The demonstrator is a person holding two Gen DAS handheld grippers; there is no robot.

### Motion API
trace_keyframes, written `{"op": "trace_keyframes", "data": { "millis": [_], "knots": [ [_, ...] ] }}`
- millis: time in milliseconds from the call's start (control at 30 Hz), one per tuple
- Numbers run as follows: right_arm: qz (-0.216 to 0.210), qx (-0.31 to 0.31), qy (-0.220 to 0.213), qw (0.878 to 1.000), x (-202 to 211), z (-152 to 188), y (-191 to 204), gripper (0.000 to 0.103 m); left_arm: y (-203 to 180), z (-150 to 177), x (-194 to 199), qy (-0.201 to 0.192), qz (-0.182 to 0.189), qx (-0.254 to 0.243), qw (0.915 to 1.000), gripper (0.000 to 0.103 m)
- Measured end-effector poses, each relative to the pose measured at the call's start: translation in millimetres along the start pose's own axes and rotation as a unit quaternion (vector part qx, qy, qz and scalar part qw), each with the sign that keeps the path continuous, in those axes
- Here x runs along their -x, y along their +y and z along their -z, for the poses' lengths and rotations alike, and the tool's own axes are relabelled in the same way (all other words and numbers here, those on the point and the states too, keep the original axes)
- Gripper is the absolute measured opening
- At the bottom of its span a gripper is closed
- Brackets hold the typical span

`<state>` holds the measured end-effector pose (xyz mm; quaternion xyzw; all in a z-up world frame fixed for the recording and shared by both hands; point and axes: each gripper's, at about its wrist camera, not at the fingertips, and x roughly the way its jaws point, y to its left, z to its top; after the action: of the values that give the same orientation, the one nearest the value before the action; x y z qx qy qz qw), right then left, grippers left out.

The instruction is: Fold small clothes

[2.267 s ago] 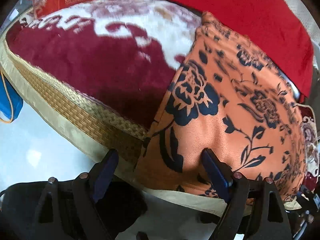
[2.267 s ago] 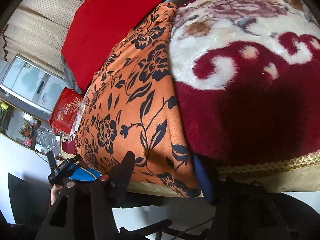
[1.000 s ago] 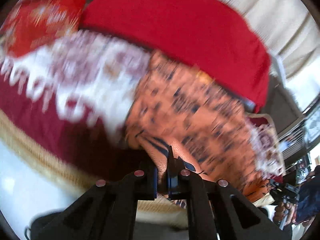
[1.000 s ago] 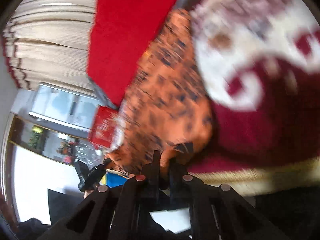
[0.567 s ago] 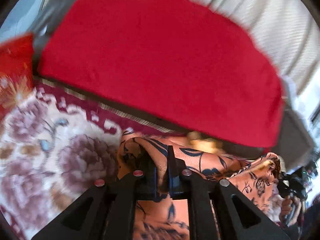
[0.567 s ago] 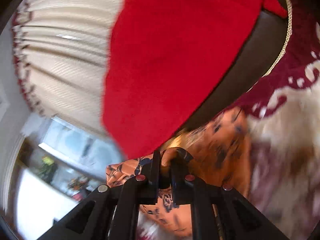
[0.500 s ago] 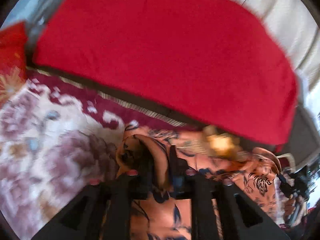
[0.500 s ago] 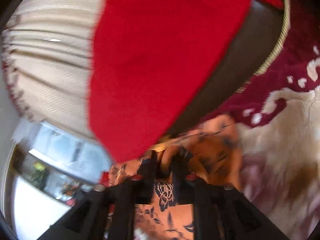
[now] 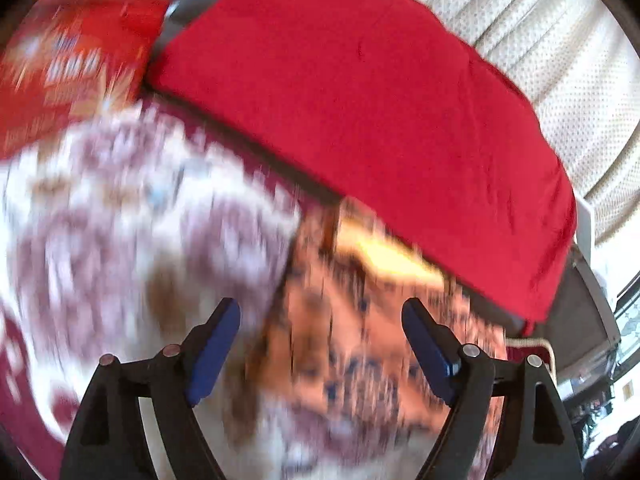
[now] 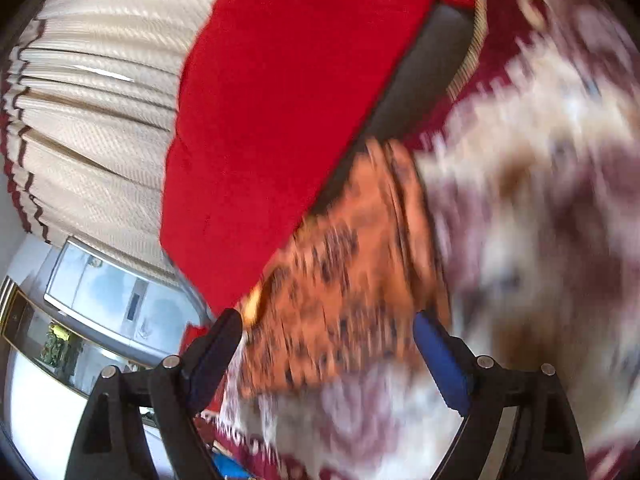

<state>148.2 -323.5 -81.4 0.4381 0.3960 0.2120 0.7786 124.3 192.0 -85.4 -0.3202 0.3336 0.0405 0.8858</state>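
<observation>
The orange garment [image 9: 360, 344] lies on the blanket [image 9: 120, 220], its far edge close under the red cushion [image 9: 360, 100]; in the right wrist view the same garment [image 10: 352, 300] shows ridges along its right side that look like stacked layers, so one fold seems made, though blur hides how neat it is. The left tongs [image 9: 320, 344] and the right tongs [image 10: 326, 354] are both spreading apart, with nothing pinched; the cloth lies beyond and below the blue pads, not pressed by them. What is left, by my reading, is at least one more fold across and some smoothing, but the blur keeps me from judging the shape. The surface is a plush blanket in maroon and white with a flower pattern, spread over a sofa or bed seat, with a dark backrest [image 10: 420, 64] behind the cushion. A red printed bag [image 9: 68, 64] sits at the far left. Cream pleated curtains [image 10: 100, 120] hang behind, and a window or glass cabinet [image 10: 120, 300] shows lower left.
</observation>
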Motion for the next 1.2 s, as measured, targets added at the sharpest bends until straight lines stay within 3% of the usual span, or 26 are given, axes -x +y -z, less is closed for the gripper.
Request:
{"op": "trace_keyframes", "data": {
  "millis": [167, 233, 333, 367, 400, 433, 533, 667, 733, 833, 933, 967, 1033, 1067, 1133, 1200],
  "knots": [
    [0.015, -0.057, 0.032, 0.998, -46, 25, -16, 0.090, 2, 46, -73, 0.095, -0.057, 0.009, 0.9938, 0.084],
    [0.039, -0.075, 0.011, 0.996, -55, 22, -15, 0.090, -5, 43, -78, 0.064, -0.076, 0.005, 0.9950, 0.085],
    [0.054, -0.105, -0.032, 0.992, -65, 15, -14, 0.084, -3, 29, -89, 0.062, -0.075, 0.055, 0.9937, 0.083],
    [0.063, -0.126, -0.044, 0.989, -69, 15, -16, 0.075, -1, 24, -95, 0.066, -0.076, 0.063, 0.9929, 0.038],
    [0.071, -0.127, -0.049, 0.988, -75, 14, -15, 0.031, 0, 19, -105, 0.095, -0.092, 0.058, 0.9895, 0.013],
    [0.076, -0.119, -0.034, 0.989, -87, 9, -14, 0.011, -3, 15, -110, 0.109, -0.093, 0.057, 0.9880, 0.013],
    [0.102, -0.103, -0.020, 0.989, -103, 2, -5, 0.009, -25, 5, -85, 0.079, -0.091, 0.028, 0.9923, 0.012],
    [0.079, -0.023, -0.045, 0.996, -70, -5, 58, 0.008, -59, -5, -23, 0.023, -0.051, 0.001, 0.9984, 0.012],
    [0.075, 0.008, -0.054, 0.996, -55, -5, 84, 0.008, -71, 1, 12, -0.002, -0.031, -0.015, 0.9994, 0.012],
    [0.062, 0.025, -0.053, 0.996, -18, 16, 92, 0.008, -66, 27, 42, -0.008, -0.014, -0.019, 0.9997, 0.012],
    [0.072, 0.027, -0.023, 0.997, 0, 53, 63, 0.014, -39, 70, 48, 0.026, -0.040, -0.023, 0.9986, 0.018],
    [0.076, 0.020, -0.008, 0.997, 0, 66, 45, 0.015, -23, 90, 33, 0.056, -0.059, -0.026, 0.9964, 0.022],
    [0.123, -0.017, 0.041, 0.991, -7, 96, -10, 0.030, 9, 116, 7, 0.117, -0.093, -0.011, 0.9888, 0.034],
    [0.124, -0.049, 0.058, 0.989, -8, 106, -36, 0.030, 21, 122, 4, 0.121, -0.071, 0.000, 0.9901, 0.036],
    [0.066, -0.090, 0.042, 0.993, 9, 114, -54, 0.032, 27, 113, 17, 0.114, -0.049, 0.002, 0.9922, 0.038],
    [0.093, -0.066, 0.031, 0.993, 24, 108, -47, 0.037, 17, 93, 40, 0.075, -0.087, -0.024, 0.9931, 0.051]
  ]
}}
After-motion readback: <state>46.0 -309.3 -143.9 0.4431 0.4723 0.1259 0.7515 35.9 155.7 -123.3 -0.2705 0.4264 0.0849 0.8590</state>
